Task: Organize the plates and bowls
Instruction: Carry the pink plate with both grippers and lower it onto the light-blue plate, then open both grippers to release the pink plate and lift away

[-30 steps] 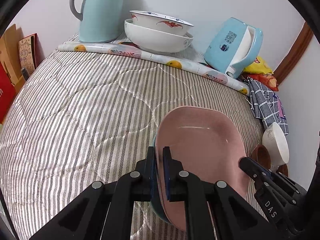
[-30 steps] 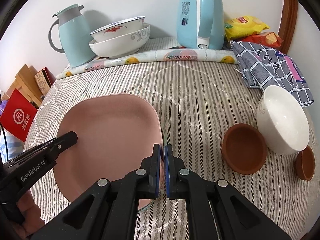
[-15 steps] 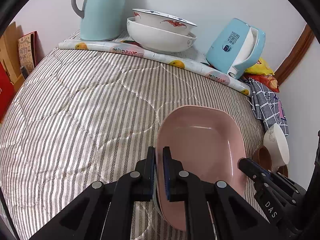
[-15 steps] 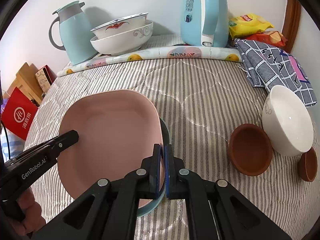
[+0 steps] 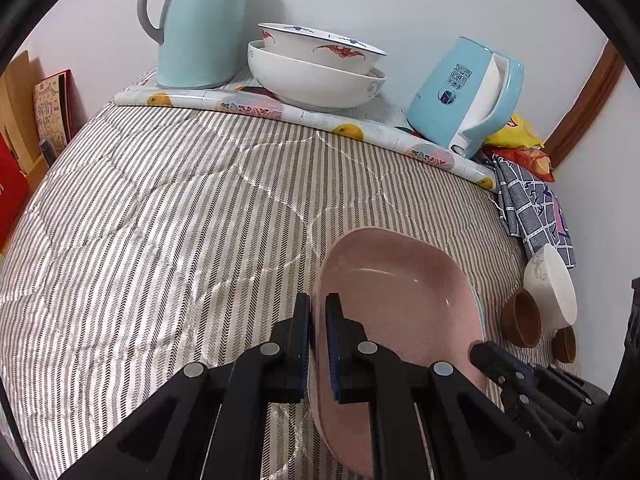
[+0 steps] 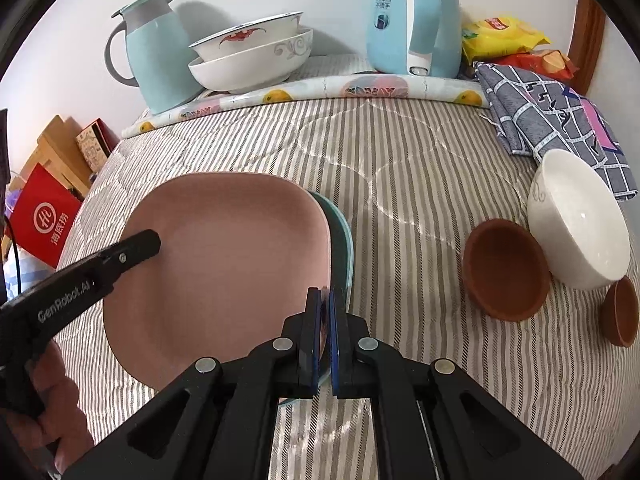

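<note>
Lowered onto the teal plate [image 6: 342, 236], pink plate [image 6: 224, 264] stays clamped by both downward-tilted grippers: left gripper [image 5: 318, 320], right gripper [image 6: 325, 312].

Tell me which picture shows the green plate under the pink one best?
The right wrist view. There the green plate peeks out along the right edge of the pink plate, in a clear curved strip. In the left wrist view the pink plate hides nearly all of it; only a thin sliver shows.

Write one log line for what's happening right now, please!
left gripper: shut on pink plate | right gripper: shut on pink plate's opposite rim | teal plate: under pink plate | brown bowl: on bedspread
</note>
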The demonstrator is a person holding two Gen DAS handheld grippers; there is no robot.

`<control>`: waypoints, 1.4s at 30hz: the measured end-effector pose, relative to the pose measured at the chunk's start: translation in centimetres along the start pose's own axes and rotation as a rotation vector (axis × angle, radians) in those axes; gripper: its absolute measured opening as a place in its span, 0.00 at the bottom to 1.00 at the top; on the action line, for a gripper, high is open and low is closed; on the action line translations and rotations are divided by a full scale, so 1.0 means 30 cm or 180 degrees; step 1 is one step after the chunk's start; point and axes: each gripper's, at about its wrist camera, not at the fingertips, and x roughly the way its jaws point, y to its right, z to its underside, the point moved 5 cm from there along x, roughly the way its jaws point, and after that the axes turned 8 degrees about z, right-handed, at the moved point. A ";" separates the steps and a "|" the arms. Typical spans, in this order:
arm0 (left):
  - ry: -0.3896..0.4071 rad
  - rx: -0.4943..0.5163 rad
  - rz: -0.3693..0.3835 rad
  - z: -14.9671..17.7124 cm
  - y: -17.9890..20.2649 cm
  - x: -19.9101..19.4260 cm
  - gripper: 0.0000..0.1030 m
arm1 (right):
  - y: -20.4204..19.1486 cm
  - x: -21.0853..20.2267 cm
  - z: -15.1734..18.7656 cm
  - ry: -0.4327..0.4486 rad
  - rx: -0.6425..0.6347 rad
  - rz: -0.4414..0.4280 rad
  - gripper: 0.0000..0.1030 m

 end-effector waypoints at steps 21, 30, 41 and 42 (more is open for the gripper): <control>0.0027 0.0078 -0.0060 -0.006 0.021 -0.037 0.26 | 0.027 -0.114 -0.029 0.0211 -0.0012 -0.0021 0.40; 0.0113 0.0182 -0.0091 0.000 0.098 -0.100 0.26 | 0.089 -0.167 -0.024 0.0387 -0.0044 0.0111 0.40; 0.0280 0.0540 -0.0306 0.037 0.310 -0.159 0.26 | 0.266 -0.286 0.013 0.0783 0.0210 0.0093 0.53; 0.0308 0.0578 -0.0337 0.042 0.334 -0.163 0.26 | 0.286 -0.297 0.017 0.0804 0.0214 0.0110 0.54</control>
